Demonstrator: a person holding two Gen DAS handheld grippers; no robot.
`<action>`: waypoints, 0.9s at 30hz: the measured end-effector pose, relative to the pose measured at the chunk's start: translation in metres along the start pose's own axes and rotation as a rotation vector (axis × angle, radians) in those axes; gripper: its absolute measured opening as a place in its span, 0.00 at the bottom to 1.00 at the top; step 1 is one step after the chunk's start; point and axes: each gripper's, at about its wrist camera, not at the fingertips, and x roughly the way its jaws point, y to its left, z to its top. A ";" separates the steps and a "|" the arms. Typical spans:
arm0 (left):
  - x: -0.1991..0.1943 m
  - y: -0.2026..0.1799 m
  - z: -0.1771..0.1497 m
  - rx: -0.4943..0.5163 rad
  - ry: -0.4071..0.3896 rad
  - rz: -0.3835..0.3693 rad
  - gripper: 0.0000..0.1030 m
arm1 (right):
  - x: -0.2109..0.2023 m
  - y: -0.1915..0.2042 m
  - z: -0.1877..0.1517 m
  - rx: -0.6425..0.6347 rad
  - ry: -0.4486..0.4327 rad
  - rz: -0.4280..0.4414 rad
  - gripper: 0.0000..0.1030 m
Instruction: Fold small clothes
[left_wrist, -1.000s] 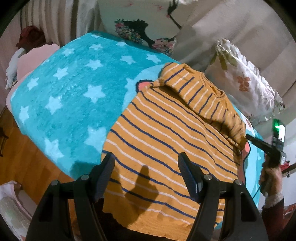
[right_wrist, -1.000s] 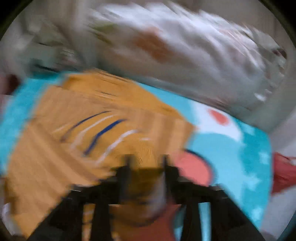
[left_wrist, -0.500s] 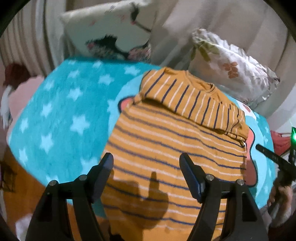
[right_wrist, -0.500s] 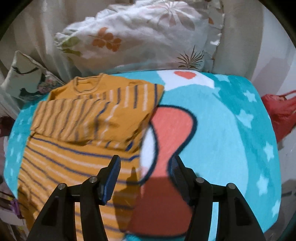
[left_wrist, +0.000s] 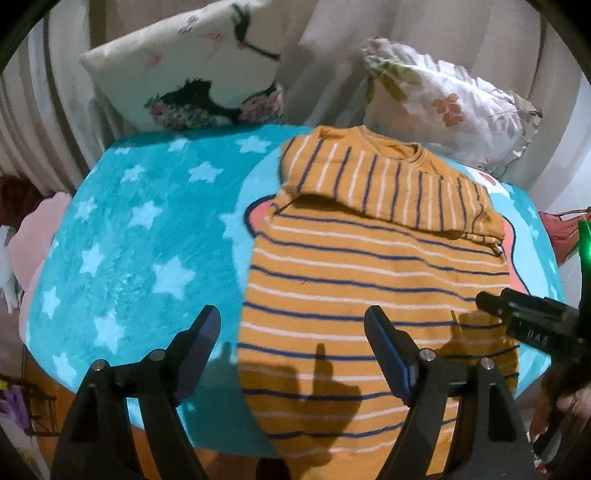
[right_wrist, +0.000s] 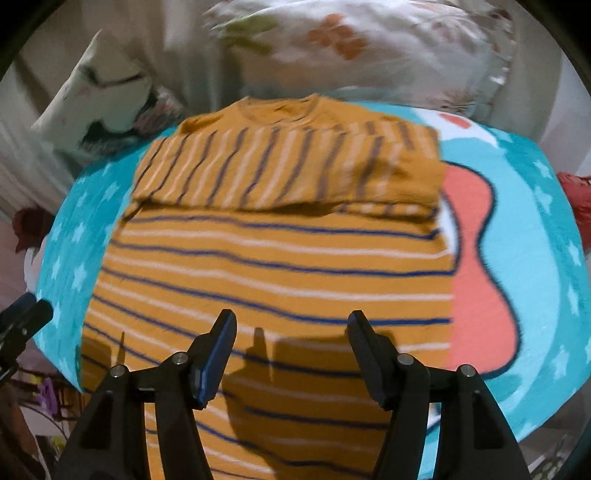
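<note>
Black fingers of the left gripper (left_wrist: 291, 328) and the right gripper (right_wrist: 290, 334) are held spread and empty, now drawn back over the near hem of the striped sweater (left_wrist: 369, 280), which is spread on the star blanket (left_wrist: 129, 229). A second ago the right one was down at the sleeve; that sleeve is now laid across the chest, so the sleeve folds look finished. The right edge of the sweater and the coral patch (right_wrist: 480, 280) are shown fully only in the right view; the right gripper itself is seen only from the left.
</note>
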 end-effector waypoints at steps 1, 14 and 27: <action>0.001 0.005 -0.001 -0.007 0.006 -0.002 0.77 | 0.002 0.011 -0.004 -0.014 0.006 -0.002 0.65; 0.003 0.042 -0.009 0.012 0.051 -0.015 0.77 | 0.015 0.060 -0.035 0.000 0.058 -0.028 0.67; 0.006 0.058 -0.017 0.022 0.073 -0.055 0.77 | 0.019 0.087 -0.060 -0.017 0.104 -0.075 0.69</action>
